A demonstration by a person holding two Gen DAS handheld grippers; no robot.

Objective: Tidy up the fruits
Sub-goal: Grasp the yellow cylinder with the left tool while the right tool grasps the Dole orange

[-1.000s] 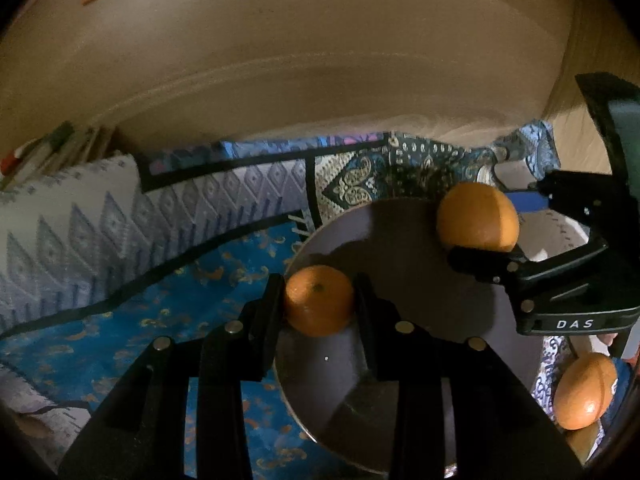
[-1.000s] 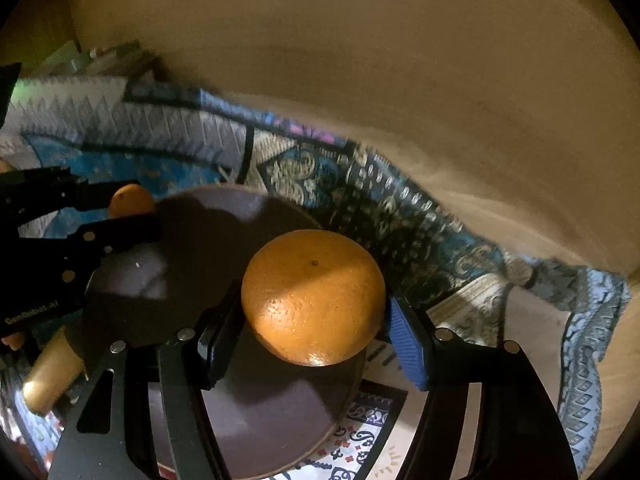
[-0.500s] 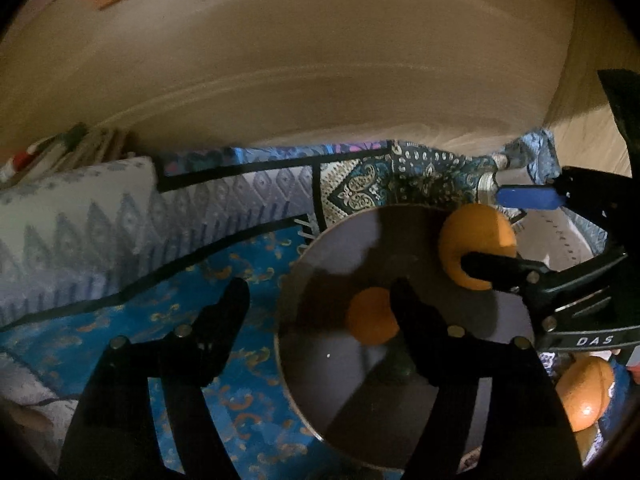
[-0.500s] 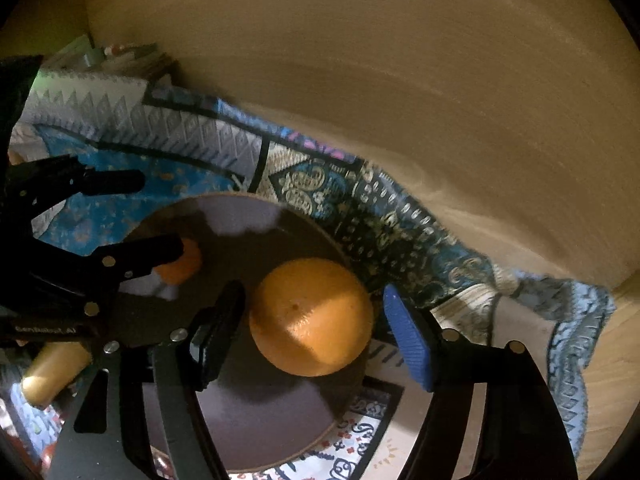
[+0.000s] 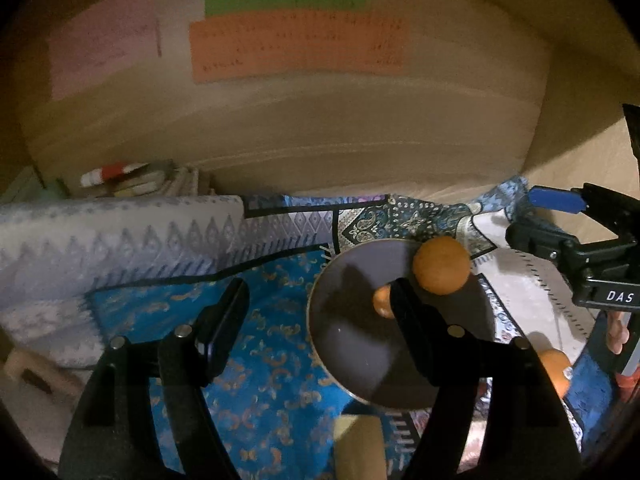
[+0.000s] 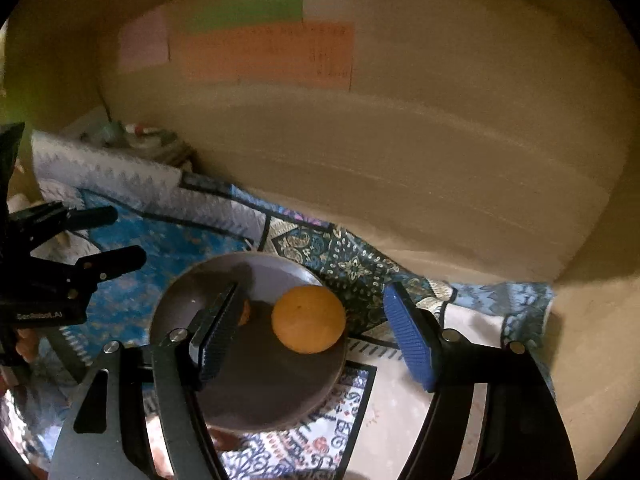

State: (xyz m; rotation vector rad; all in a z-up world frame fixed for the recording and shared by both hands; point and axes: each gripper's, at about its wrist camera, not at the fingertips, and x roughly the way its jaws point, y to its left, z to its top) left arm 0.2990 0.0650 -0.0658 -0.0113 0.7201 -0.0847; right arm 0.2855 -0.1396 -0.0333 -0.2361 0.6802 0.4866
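A dark round plate (image 5: 352,340) (image 6: 256,392) lies on patterned cloths. A large orange (image 5: 441,265) (image 6: 309,319) rests near its far right rim. A small orange (image 5: 382,301) (image 6: 245,312) lies beside it, partly hidden behind a finger in each view. My left gripper (image 5: 320,308) is open and empty, raised back from the plate's left side; it also shows in the right wrist view (image 6: 112,236). My right gripper (image 6: 312,332) is open and empty, above and behind the large orange; it also shows in the left wrist view (image 5: 540,216).
Another orange fruit (image 5: 554,366) lies on the cloth right of the plate. A pale cylindrical object (image 5: 360,444) sits at the near edge. Books and a tube (image 5: 116,178) are stacked at the back left. A wooden wall with coloured paper notes (image 5: 296,48) stands behind.
Both grippers opened, released their oranges onto the plate, and drew back and up. The small orange rolled toward the large one.
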